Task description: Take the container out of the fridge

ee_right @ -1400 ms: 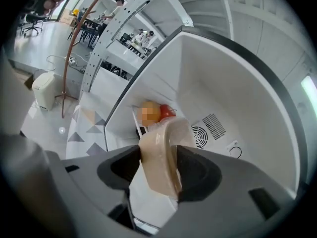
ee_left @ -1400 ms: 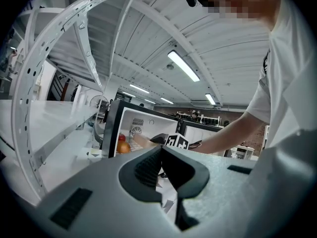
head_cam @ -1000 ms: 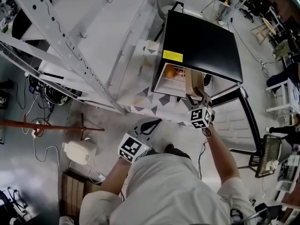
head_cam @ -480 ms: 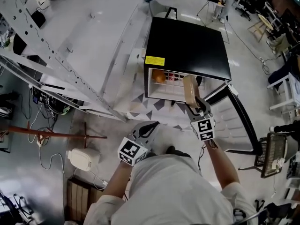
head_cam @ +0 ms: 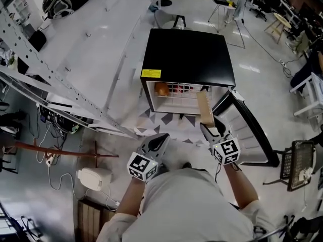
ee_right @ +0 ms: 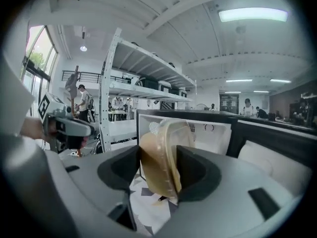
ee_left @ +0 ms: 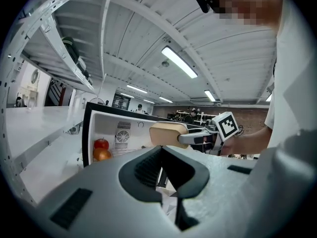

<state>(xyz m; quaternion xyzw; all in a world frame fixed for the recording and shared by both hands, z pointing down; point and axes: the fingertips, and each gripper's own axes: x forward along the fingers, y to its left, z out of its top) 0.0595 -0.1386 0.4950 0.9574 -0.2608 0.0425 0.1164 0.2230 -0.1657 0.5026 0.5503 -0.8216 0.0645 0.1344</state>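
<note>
The black mini fridge (head_cam: 186,59) stands open on the floor, its door (head_cam: 250,132) swung out to the right. My right gripper (head_cam: 208,128) is shut on the tan lidded container (head_cam: 203,107), which it holds on edge just in front of the fridge opening. In the right gripper view the container (ee_right: 162,157) fills the gap between the jaws, pressed from both sides. The left gripper view shows the container (ee_left: 168,134) in front of the white fridge interior (ee_left: 124,128). My left gripper (head_cam: 159,139) hangs lower left of the opening, shut and empty.
A red apple (ee_left: 101,144) and an orange fruit (ee_left: 101,155) sit inside the fridge at the left. A metal shelving rack (head_cam: 60,84) runs along the left. A white appliance (head_cam: 95,178) and cables lie on the floor at lower left.
My right gripper has drawn the container back from the fridge opening toward me. The view has pulled back from the fridge. The left gripper stays shut beside my body.
</note>
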